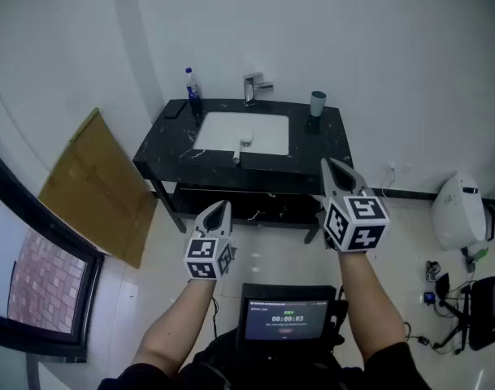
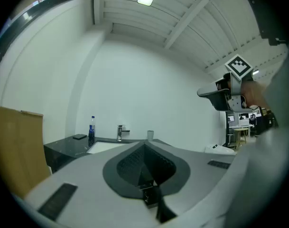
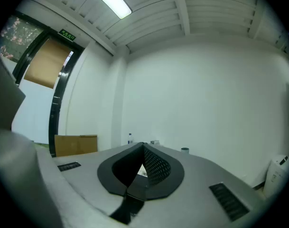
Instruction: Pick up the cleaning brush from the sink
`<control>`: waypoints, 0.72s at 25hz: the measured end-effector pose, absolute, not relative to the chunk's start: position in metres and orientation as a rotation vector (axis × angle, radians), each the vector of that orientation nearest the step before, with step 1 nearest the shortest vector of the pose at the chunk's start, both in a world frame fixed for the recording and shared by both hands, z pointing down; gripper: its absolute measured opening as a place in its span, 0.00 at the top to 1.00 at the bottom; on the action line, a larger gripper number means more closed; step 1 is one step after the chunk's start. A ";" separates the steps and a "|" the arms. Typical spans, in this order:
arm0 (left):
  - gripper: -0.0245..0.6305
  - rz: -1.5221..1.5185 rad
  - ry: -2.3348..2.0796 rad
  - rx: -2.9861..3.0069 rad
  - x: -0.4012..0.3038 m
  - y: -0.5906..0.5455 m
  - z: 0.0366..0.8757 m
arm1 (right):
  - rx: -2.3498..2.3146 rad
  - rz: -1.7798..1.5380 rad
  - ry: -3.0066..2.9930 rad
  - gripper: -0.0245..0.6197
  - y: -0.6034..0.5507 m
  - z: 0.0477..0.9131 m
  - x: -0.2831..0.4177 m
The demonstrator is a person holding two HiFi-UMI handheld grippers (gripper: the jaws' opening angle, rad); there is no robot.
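The cleaning brush (image 1: 240,147) is white and lies at the front rim of the white sink basin (image 1: 263,128), which is set in a black counter (image 1: 328,140) at the far wall. Both grippers are held level in mid-air well short of the counter, with nothing in them. My left gripper (image 1: 222,205) has its jaws closed to a point, as the left gripper view (image 2: 145,145) also shows. My right gripper (image 1: 329,163) is higher and further forward, jaws together (image 3: 143,145). The brush cannot be made out in either gripper view.
On the counter stand a blue-capped bottle (image 1: 193,88), a chrome faucet (image 1: 253,88), a grey cup (image 1: 318,102) and a dark flat object (image 1: 173,110). A cardboard sheet (image 1: 97,177) leans at left. A white appliance (image 1: 458,210) and cables lie at right. A screen (image 1: 286,315) sits below my arms.
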State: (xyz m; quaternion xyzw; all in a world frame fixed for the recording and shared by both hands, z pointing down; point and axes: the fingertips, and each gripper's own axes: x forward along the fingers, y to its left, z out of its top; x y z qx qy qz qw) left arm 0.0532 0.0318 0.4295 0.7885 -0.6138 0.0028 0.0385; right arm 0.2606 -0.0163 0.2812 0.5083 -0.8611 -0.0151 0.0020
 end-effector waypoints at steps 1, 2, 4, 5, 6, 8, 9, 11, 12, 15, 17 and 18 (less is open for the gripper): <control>0.96 0.001 -1.881 2.421 0.049 0.031 0.427 | 1.598 -0.052 -2.701 0.94 -0.017 0.280 0.256; 0.96 -0.005 -1.881 2.425 0.044 0.031 0.425 | 1.601 -0.057 -2.699 0.94 -0.017 0.279 0.252; 0.96 -0.009 -1.878 2.438 0.034 0.028 0.422 | 1.615 -0.069 -2.695 0.94 -0.021 0.277 0.242; 0.96 -0.011 -1.875 2.446 0.028 0.025 0.421 | 1.624 -0.076 -2.692 0.94 -0.023 0.275 0.237; 0.96 -0.014 -1.871 2.452 0.021 0.022 0.419 | 1.632 -0.084 -2.689 0.94 -0.026 0.274 0.231; 0.96 -0.024 -1.862 2.459 0.007 0.015 0.417 | 1.643 -0.093 -2.683 0.94 -0.033 0.274 0.219; 0.96 -0.028 -1.857 2.464 0.000 0.010 0.415 | 1.642 -0.091 -2.681 0.94 -0.037 0.274 0.212; 0.96 -0.034 -1.852 2.473 -0.015 -0.004 0.411 | 1.630 -0.074 -2.680 0.94 -0.053 0.277 0.197; 0.96 -0.037 -1.854 2.469 -0.024 -0.013 0.409 | 1.615 -0.060 -2.681 0.94 -0.063 0.278 0.188; 0.96 -0.050 -1.866 2.434 -0.046 -0.044 0.407 | 1.539 -0.036 -2.687 0.94 -0.096 0.287 0.161; 0.96 -0.052 -1.877 2.428 -0.055 -0.065 0.405 | 1.501 -0.037 -2.699 0.94 -0.121 0.290 0.148; 0.96 -0.048 -1.886 2.429 -0.058 -0.076 0.403 | 1.489 -0.037 -2.709 0.94 -0.133 0.290 0.143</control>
